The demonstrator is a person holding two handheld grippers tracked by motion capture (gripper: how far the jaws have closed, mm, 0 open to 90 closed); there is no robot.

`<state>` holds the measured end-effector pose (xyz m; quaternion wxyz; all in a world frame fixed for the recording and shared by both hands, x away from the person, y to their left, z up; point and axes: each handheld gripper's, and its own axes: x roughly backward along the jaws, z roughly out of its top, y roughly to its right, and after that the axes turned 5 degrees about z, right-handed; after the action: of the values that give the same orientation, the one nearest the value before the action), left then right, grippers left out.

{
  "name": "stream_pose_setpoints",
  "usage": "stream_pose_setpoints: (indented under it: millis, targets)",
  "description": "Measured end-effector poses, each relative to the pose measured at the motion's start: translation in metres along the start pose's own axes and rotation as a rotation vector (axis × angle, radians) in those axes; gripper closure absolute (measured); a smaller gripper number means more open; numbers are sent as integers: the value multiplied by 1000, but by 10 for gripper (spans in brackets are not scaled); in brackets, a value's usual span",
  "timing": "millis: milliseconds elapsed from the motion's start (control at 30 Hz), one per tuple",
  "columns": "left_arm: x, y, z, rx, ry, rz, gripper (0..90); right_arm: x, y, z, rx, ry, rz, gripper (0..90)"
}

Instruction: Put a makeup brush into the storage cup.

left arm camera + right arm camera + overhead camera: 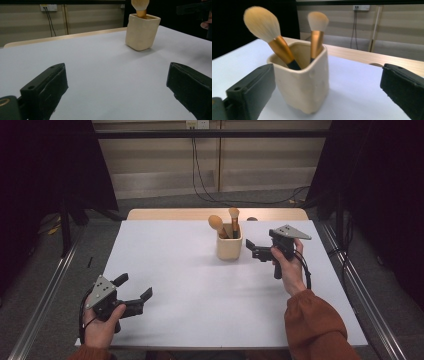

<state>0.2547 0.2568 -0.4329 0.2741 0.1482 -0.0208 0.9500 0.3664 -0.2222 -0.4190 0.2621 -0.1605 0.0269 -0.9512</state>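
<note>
Brushes (287, 53) stand in a cream cup (303, 87) just beside the open, empty right gripper (251, 248); left gripper (134, 292) open, well apart.

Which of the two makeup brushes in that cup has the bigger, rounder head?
The leaning brush at the left of the cream cup in the right gripper view. Its head is wide and fluffy; the other brush stands nearly upright with a smaller, narrower head.
</note>
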Motion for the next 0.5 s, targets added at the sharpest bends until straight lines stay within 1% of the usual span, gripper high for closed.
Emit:
stream_pose_setpoints:
  millis: [67, 133, 267, 500]
  targets:
    - [0, 0, 0, -1, 2, -1, 33, 4, 1, -2, 2, 5, 0, 0]
    - [1, 0, 0, -2, 4, -2, 33, 8, 2, -3, -9, -1, -1, 0]
    - [1, 0, 0, -1, 2, -3, 33, 14, 2, -8, -14, 2, 19, 0]
    - [1, 0, 0, -5, 2, -1, 32, 26, 1, -17, -2, 7, 1, 1]
